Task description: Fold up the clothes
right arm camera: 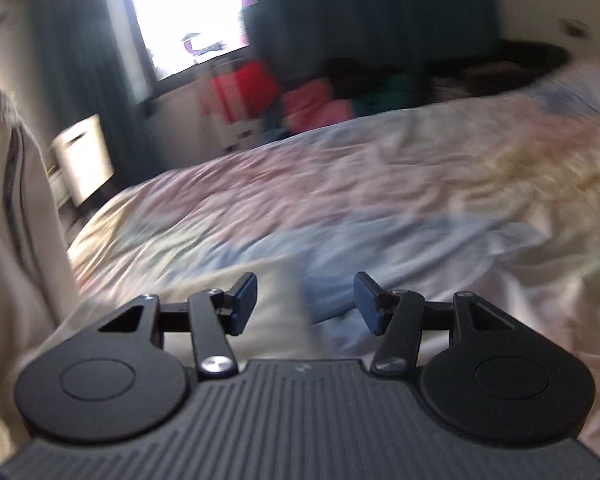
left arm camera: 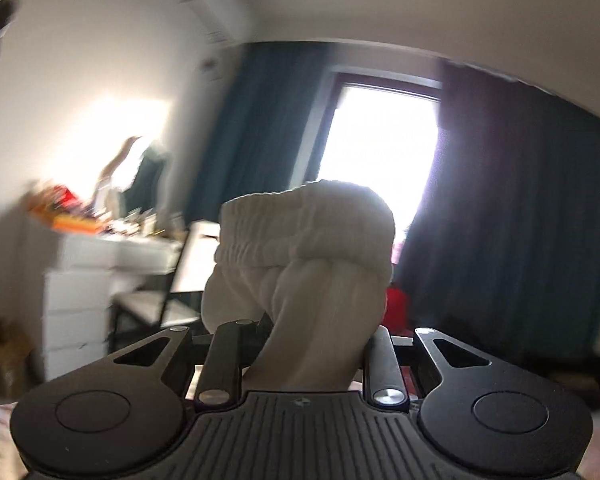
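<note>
The left tongs (left arm camera: pixel 314 332) are clamped on a cream ribbed garment (left arm camera: pixel 308 256), which bunches up straight ahead of them, its gathered elastic band folded over on top; the cloth hides both fingertips and runs back between the jaws toward the camera. Beyond the garment, ahead of these tongs, a bright window (left arm camera: pixel 380 140) stands between dark blue curtains (left arm camera: pixel 512 216), and off to their left sits a white dresser (left arm camera: pixel 80 300) with blurred clutter on it.

The right tongs (right arm camera: pixel 305 304) stand apart with nothing between the blue pads (right arm camera: pixel 246 302), poised just above a bed (right arm camera: pixel 380 184) covered in a rumpled pastel sheet. A pale cloth lies on the bed directly beneath and ahead of them, too smeared to say whether it is a separate piece. At the far left of these tongs hangs a cream cloth (right arm camera: pixel 16 208) with a dark stripe, well clear of the jaws. Past the bed, ahead, a pile of red, pink and green fabric (right arm camera: pixel 312 96) lies blurred under the window
</note>
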`<state>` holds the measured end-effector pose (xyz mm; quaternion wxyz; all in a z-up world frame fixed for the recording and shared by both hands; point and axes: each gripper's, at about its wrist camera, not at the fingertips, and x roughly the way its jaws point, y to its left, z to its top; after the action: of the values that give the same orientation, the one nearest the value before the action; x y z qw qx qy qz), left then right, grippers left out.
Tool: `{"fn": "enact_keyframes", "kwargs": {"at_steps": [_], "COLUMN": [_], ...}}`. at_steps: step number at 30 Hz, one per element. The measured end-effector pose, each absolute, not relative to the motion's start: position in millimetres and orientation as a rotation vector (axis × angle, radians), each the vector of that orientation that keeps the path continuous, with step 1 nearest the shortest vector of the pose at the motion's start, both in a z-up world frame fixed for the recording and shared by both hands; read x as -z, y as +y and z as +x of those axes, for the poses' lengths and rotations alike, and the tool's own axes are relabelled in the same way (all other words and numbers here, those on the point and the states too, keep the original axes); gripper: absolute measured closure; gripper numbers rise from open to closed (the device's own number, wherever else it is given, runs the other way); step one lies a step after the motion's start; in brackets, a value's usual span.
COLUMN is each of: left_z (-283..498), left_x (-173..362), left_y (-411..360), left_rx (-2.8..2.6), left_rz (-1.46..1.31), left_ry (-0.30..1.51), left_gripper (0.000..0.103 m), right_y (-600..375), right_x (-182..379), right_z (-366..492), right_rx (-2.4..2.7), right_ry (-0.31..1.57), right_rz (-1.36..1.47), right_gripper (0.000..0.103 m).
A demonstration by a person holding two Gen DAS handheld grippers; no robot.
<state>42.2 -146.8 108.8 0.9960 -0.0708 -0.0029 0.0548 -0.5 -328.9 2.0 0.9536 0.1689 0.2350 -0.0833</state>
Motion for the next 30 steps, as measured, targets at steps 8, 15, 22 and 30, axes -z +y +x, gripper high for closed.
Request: {"fn": "enact_keyframes", "kwargs": {"at_steps": [8,15,22,30], "left_z": [39.9,56.5,56.1,45.2], "left_x": [50.5,72.1,44.9,36.4], "left_y": [-304.6,-319.9,-291.4,-182.0], "left_rx": [0.165,0.340,0.494,0.448], "left_rz": [0.410,0.572,0.662,0.707], "left_ry": [0.154,0.301,0.413,0.456], "left_gripper": [0.078,0.043,0.015,0.011], "right_y": [-383.7,-376.4,-376.3,-362.4], "right_x": [8.6,13.3,15.6,12.8], "right_z": [-8.7,-3.9,-3.7,6.8], "right_rx": [0.330,0.243,0.038,-0.198], "right_ry": [0.420,0.418,0.411,0.447], "right_rz": [0.535,0.546,0.688,0.837], "right_gripper": [0.045,0.045,0.042,0.023]}}
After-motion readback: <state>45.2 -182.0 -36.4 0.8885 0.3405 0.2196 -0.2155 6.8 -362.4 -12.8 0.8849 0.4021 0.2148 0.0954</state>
